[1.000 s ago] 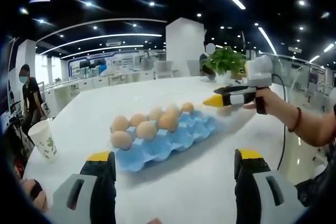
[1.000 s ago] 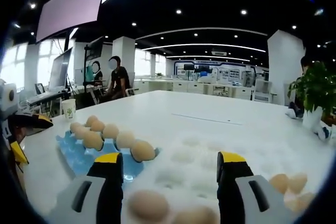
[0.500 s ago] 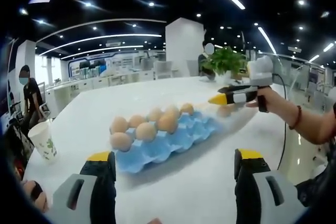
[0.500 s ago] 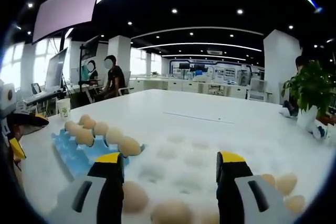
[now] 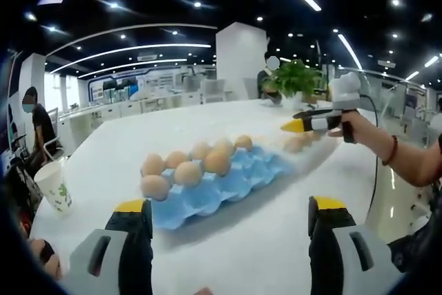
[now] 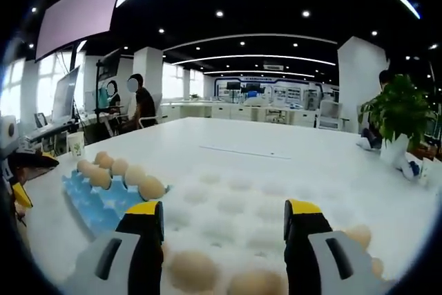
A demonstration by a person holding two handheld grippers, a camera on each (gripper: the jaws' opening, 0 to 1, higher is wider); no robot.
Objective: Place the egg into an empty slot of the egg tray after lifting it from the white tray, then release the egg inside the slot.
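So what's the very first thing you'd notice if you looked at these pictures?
The bright blue egg tray in the middle of the big white table jumps out first, with brown eggs lined up along one side of it. Next to it lies a white tray with a few more eggs, and the right gripper hangs open over one of them. A green plant stands at the table's far edge.

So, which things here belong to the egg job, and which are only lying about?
For the job: blue egg tray, white tray, eggs, right gripper, left gripper.
Lying about: paper cup, potted plant.
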